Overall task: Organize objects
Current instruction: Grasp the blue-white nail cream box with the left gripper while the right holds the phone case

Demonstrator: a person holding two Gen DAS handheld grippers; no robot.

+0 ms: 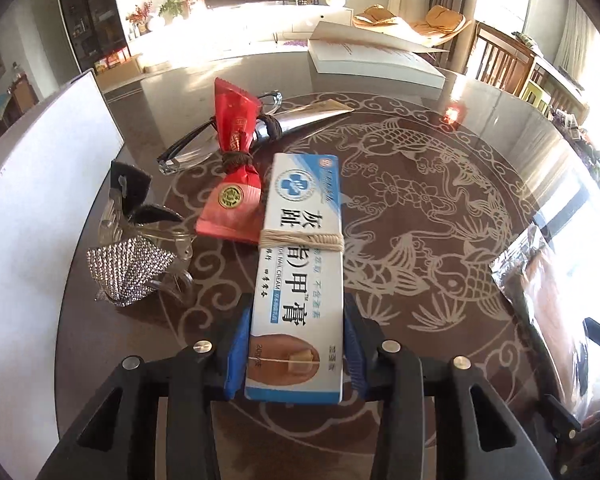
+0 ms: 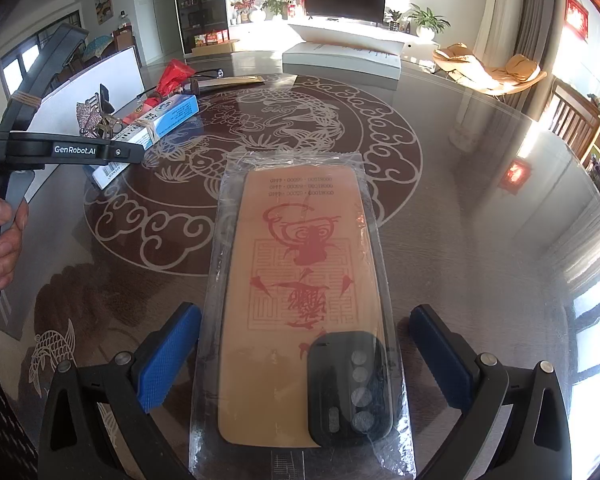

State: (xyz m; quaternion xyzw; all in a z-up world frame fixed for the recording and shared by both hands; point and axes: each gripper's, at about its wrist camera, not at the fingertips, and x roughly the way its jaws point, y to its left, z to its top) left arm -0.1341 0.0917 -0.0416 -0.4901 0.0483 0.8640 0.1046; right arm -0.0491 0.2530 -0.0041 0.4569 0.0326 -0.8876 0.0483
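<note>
My left gripper (image 1: 296,344) is shut on a blue-and-white nail cream box (image 1: 300,264) bound with a rubber band; its far end is by a red packet (image 1: 236,160). The box also shows in the right wrist view (image 2: 156,128). My right gripper (image 2: 306,356) is open, its blue pads (image 2: 168,356) either side of a phone case in a clear plastic bag (image 2: 300,292) lying flat on the table. That bag shows at the right edge of the left wrist view (image 1: 548,280).
A rhinestone hair clip (image 1: 132,268), glasses (image 1: 196,144) and a silver tube (image 1: 308,118) lie beside the red packet. A white board (image 1: 40,200) stands on the left. A large white box (image 1: 372,60) sits at the far edge of the carp-patterned glass table (image 1: 440,200).
</note>
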